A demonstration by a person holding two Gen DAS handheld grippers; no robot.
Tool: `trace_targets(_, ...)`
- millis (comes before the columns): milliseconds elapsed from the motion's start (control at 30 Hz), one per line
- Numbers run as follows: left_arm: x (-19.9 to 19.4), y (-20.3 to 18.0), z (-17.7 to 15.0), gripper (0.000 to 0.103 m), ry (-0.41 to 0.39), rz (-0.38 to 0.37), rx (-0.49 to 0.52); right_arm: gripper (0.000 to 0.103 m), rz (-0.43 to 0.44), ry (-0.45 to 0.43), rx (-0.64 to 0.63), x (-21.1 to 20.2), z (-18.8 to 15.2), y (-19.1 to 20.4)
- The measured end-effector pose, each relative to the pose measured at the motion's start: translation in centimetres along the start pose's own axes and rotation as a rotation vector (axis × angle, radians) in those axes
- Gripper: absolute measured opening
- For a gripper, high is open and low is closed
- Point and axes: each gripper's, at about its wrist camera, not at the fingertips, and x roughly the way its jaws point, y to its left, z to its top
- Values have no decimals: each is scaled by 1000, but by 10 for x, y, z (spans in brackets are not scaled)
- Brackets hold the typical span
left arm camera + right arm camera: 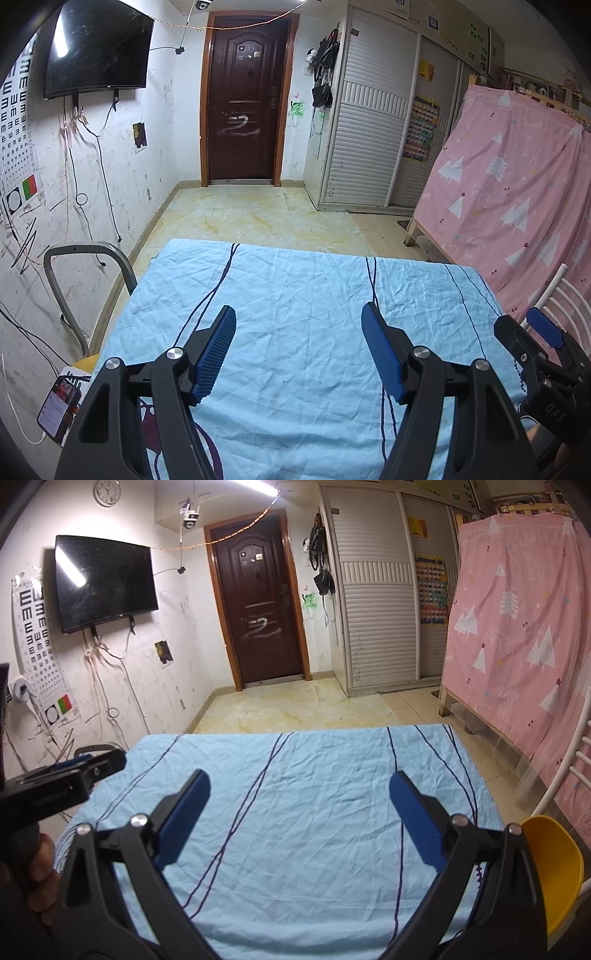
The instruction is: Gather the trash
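No trash shows in either view. A table covered with a wrinkled light blue cloth (295, 332) with dark thin lines lies below both grippers; it also shows in the right wrist view (295, 794). My left gripper (299, 321) is open and empty above the cloth. My right gripper (299, 786) is open and empty above the cloth. The right gripper also shows at the right edge of the left wrist view (543, 339). The left gripper shows at the left edge of the right wrist view (70, 779).
A grey metal chair (85, 258) and a phone (59, 406) are left of the table. A yellow chair seat (554, 867) is at the right. A pink curtained bed frame (517, 627), white wardrobe (373, 609), dark door (262, 602) and wall TV (103, 579) lie beyond.
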Motion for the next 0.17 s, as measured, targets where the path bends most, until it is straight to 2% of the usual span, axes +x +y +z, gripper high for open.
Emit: trace_targets(167, 6, 4, 0, 62, 19, 4, 1, 97, -10, 15, 4, 5, -3, -4)
